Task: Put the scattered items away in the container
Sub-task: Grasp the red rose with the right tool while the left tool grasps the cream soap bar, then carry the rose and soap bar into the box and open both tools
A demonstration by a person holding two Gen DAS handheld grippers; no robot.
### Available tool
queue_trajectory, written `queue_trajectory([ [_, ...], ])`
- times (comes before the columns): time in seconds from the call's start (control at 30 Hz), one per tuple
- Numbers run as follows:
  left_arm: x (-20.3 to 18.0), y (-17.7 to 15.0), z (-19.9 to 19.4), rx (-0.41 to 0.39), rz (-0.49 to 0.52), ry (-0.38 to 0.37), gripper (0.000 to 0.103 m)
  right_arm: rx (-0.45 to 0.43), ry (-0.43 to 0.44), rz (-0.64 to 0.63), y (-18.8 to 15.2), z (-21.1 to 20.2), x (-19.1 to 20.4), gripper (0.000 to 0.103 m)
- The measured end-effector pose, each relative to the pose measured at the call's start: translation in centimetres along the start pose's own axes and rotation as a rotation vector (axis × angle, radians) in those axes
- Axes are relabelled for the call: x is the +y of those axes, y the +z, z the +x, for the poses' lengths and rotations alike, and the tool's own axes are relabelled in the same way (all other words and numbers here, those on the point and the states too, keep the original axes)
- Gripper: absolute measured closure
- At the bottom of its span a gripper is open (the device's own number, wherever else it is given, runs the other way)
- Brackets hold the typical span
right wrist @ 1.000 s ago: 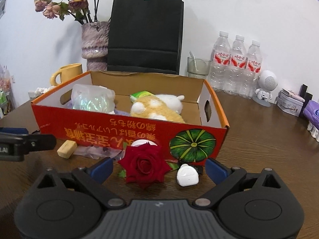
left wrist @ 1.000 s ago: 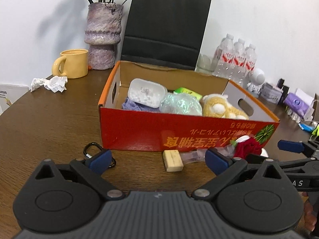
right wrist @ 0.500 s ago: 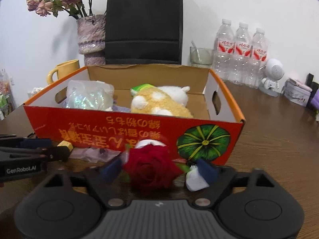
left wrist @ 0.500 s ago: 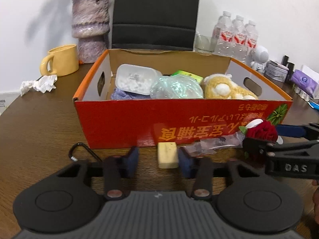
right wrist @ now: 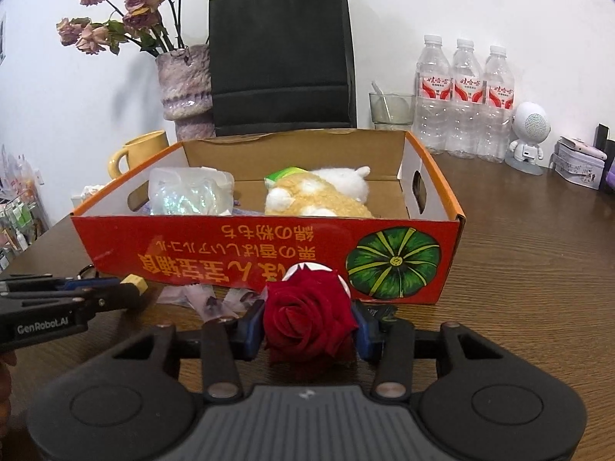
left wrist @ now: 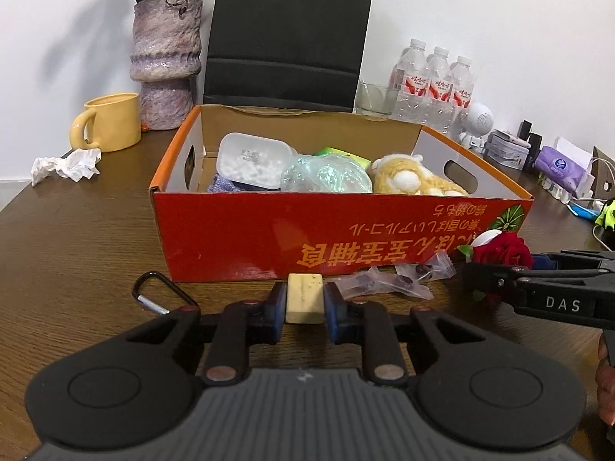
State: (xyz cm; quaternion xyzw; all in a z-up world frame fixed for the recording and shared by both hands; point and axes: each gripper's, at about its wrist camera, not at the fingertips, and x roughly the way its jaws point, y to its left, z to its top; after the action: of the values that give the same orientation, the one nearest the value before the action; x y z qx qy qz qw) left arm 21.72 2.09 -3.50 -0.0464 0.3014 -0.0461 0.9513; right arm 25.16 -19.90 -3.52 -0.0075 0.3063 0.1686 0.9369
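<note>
An open red cardboard box [left wrist: 238,238] [right wrist: 215,246] stands on the wooden table and holds a white tray, a clear bag and a plush toy. My left gripper [left wrist: 305,309] is shut on a beige eraser block [left wrist: 305,299] in front of the box; the block also shows in the right wrist view [right wrist: 136,283]. My right gripper [right wrist: 309,328] is shut on a red rose [right wrist: 307,317], also seen to the right in the left wrist view [left wrist: 499,255]. Clear candy wrappers [left wrist: 388,282] lie between the two grippers.
A black carabiner [left wrist: 161,296] lies left of my left gripper. A yellow mug [left wrist: 109,123], crumpled tissue [left wrist: 67,165], a vase [left wrist: 165,61], a black paper bag [left wrist: 288,34] and water bottles [right wrist: 465,96] stand behind the box. A white object [right wrist: 307,271] sits behind the rose.
Both grippers moved forward and closed: the left around the eraser block, the right around the rose. Both were wide open one second ago.
</note>
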Motion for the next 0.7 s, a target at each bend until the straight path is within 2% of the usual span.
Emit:
queue_trajectory([
  [0.43, 0.9, 0.9, 0.8, -0.028, -0.037, 0.046, 0.081, -0.029, -0.03, 0.021, 0.8, 0.7, -0.6, 0.059],
  [0.7, 0.7, 0.9, 0.3, -0.047, -0.047, 0.046, 0.082, -0.058, -0.045, 0.034, 1.4, 0.3, -0.8, 0.059],
])
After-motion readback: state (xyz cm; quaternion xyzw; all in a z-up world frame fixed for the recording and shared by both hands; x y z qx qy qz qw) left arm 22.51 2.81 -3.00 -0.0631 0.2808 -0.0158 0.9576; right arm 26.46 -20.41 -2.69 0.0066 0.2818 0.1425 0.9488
